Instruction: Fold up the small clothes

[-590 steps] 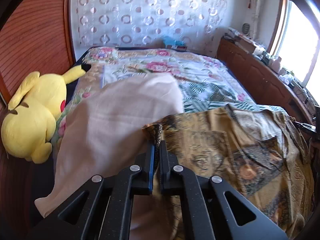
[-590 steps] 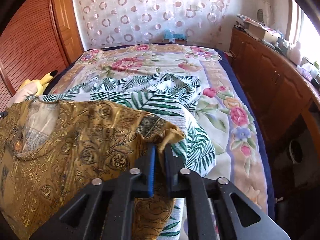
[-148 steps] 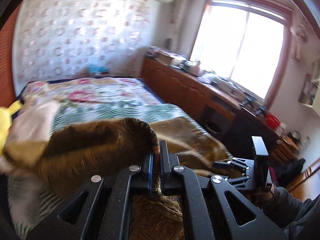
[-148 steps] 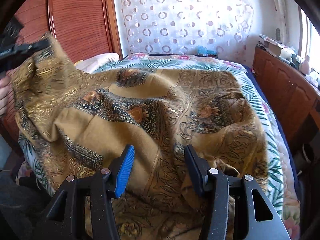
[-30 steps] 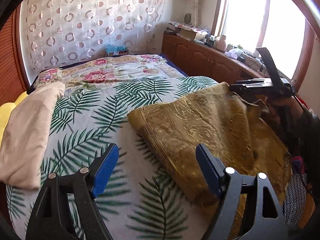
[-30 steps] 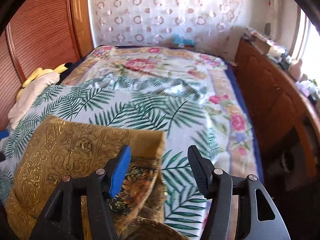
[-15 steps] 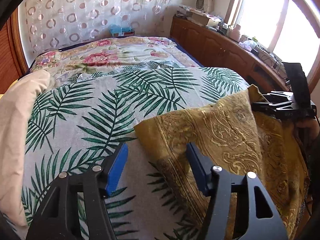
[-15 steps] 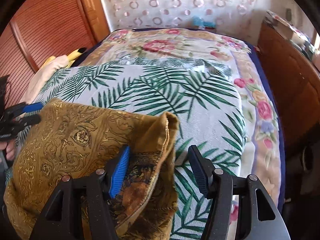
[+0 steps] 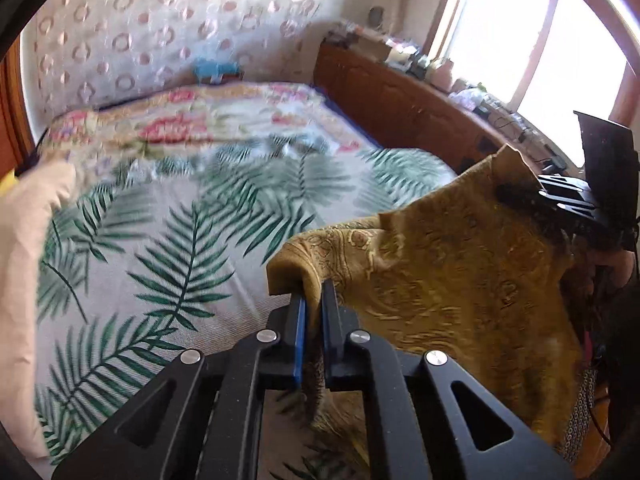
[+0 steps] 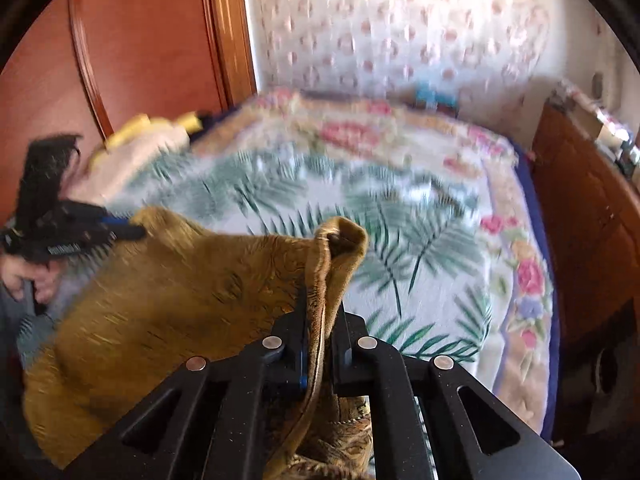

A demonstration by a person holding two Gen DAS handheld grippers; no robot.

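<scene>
Mustard-gold patterned fabric garment (image 9: 440, 280), partly folded, hangs lifted above a bed covered in a green palm-leaf print sheet (image 9: 160, 248). Both grippers grip it at top corners: the left gripper (image 9: 314, 304) has its fingers closed on one folded corner, and the right gripper (image 10: 322, 312) has its fingers closed on the opposite corner. A cream folded cloth (image 9: 24, 248) lies at the bed's left edge (both views are motion-blurred). To fold well, judging from this, keep the top edge taut and level, lower the hanging end onto the sheet first, then lay the corners over evenly.
</scene>
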